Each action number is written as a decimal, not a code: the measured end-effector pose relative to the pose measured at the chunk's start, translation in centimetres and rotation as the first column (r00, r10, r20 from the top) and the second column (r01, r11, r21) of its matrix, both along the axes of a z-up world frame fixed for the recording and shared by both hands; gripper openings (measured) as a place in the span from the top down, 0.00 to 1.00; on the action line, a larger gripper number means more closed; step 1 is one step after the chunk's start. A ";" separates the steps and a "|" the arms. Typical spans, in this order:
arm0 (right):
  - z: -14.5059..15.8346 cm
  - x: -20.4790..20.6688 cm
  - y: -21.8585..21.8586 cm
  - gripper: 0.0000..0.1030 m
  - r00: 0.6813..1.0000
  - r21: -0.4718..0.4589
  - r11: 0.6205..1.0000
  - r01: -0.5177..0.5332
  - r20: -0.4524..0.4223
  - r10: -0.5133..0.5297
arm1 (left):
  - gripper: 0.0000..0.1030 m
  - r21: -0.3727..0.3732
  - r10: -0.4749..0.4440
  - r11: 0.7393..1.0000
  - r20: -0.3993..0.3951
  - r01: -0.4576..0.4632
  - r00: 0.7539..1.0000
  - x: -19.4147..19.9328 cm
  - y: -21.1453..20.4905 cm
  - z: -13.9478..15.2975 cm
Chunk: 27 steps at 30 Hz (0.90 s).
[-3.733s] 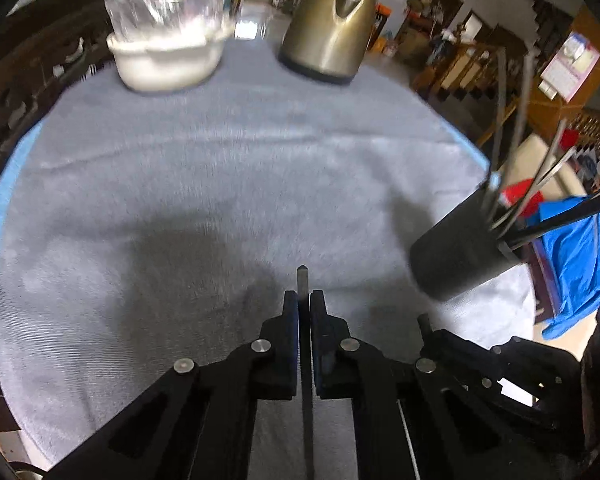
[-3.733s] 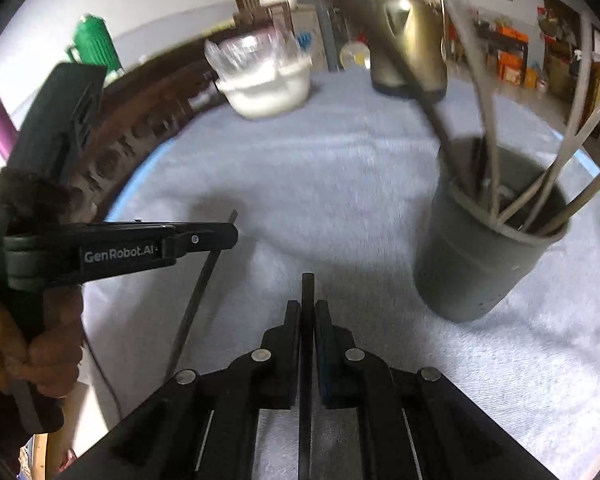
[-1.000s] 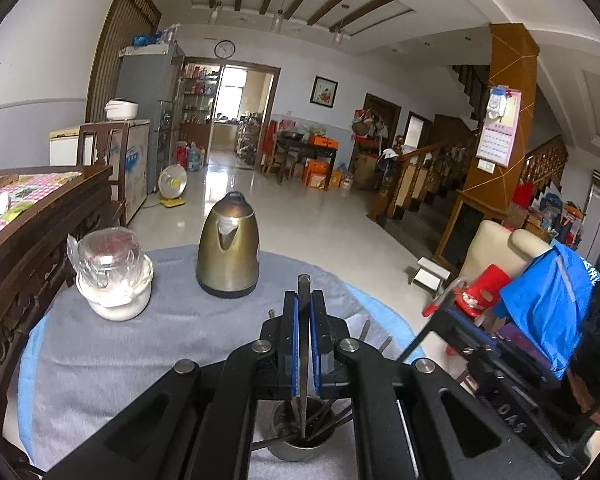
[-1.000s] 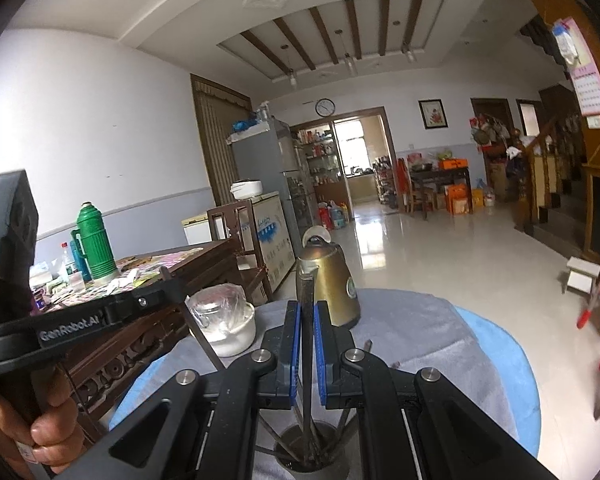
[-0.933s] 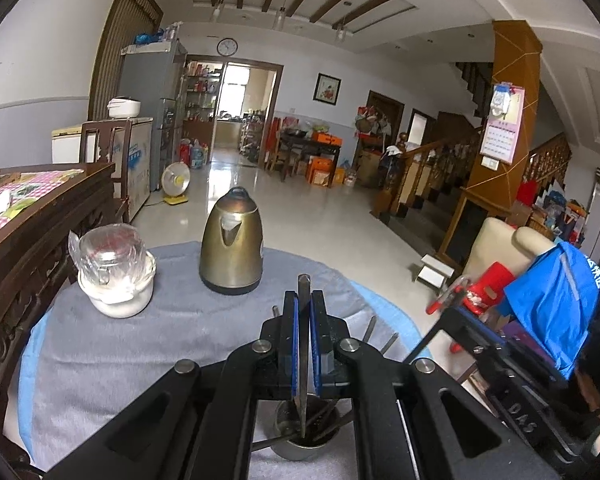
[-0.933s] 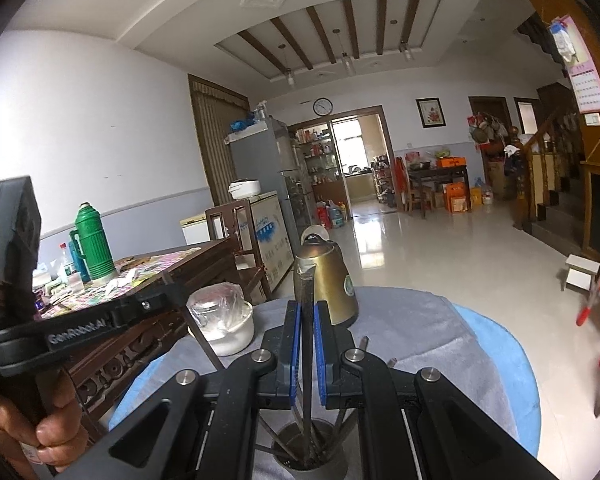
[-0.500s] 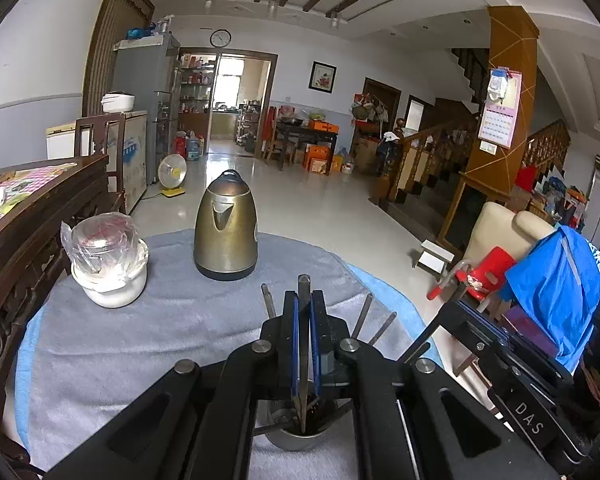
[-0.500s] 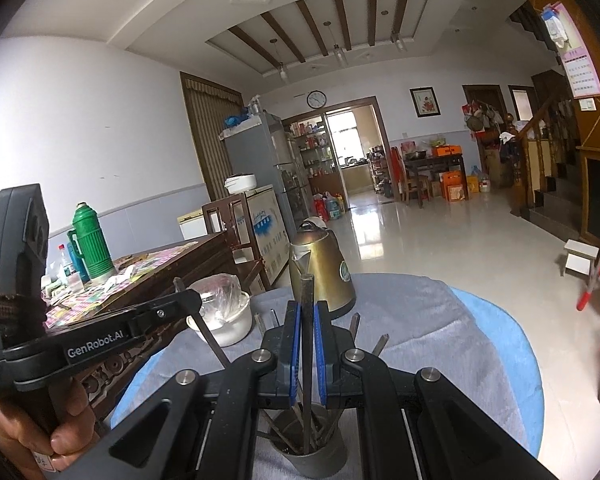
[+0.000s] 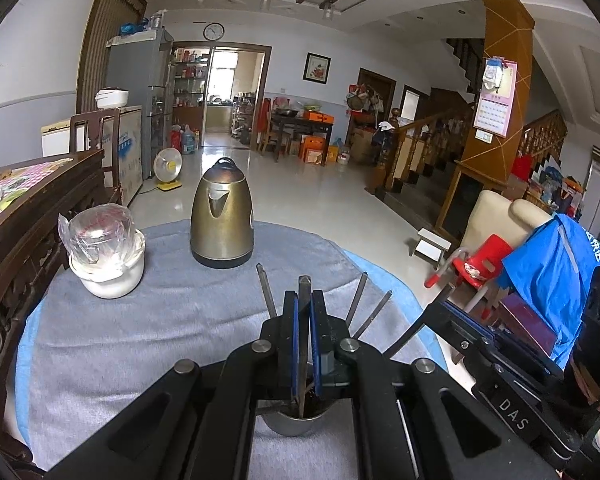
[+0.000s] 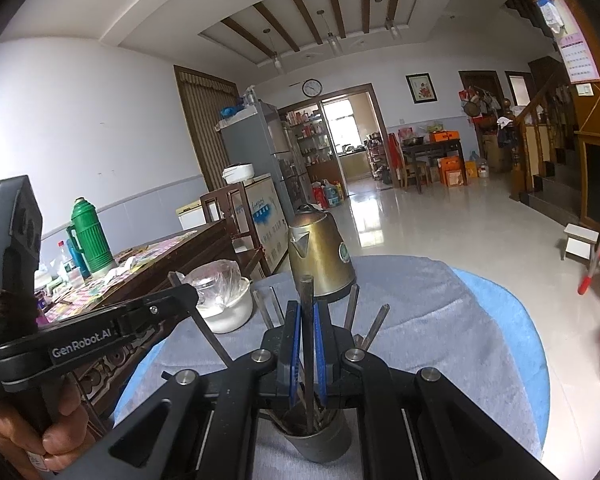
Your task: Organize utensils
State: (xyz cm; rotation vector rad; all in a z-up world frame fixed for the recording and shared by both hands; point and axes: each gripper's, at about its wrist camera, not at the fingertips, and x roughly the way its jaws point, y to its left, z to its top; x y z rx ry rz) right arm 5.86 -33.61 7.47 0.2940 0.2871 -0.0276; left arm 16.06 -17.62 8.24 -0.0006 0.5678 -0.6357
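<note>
Both hand-held grippers, left (image 9: 304, 322) and right (image 10: 307, 332), clenched on chopsticks (image 10: 307, 300) above cup (image 10: 316, 446) near table edge; risk: mis-aimed drop tipping cup.

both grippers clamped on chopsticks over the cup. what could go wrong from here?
1. Each gripper, left and right, holds a chopstick over the same holder cup. Lowered together, the sticks or grippers may collide.
2. The cup already holds several splayed chopsticks; a new one may catch on them and tip the cup.
3. The kettle and the wrapped bowl stand behind the cup; a wide swing could hit them.
</note>
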 end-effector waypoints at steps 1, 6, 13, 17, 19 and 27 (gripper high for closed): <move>0.0 0.0 0.0 0.93 1.000 0.000 1.000 -0.001 -0.001 0.001 | 0.94 0.001 -0.001 1.000 -0.001 0.001 1.000 -0.1 0.0 0.0; -0.1 0.0 -0.1 0.93 1.000 0.008 1.000 -0.001 -0.006 0.001 | 0.94 0.019 0.003 1.000 0.005 -0.003 1.000 -0.3 -0.3 -0.3; -0.4 0.4 -0.1 0.93 1.000 0.023 1.000 0.001 -0.021 0.000 | 0.94 0.055 0.018 0.998 0.003 -0.018 1.000 -0.4 -0.6 -1.0; -0.8 0.6 0.2 0.93 0.999 0.032 0.999 -0.002 -0.033 0.003 | 0.94 0.071 0.026 0.997 0.010 -0.027 1.000 -0.4 -0.7 -1.2; -0.9 0.7 0.3 0.93 0.999 0.037 0.999 -0.004 -0.037 0.006 | 0.94 0.076 0.028 0.997 0.015 -0.029 1.000 -0.5 -0.7 -1.3; -1.2 0.9 0.8 0.92 0.999 0.042 0.999 -0.009 -0.050 0.012 | 0.94 0.094 0.036 0.995 0.029 -0.039 0.999 -0.7 -0.8 -1.4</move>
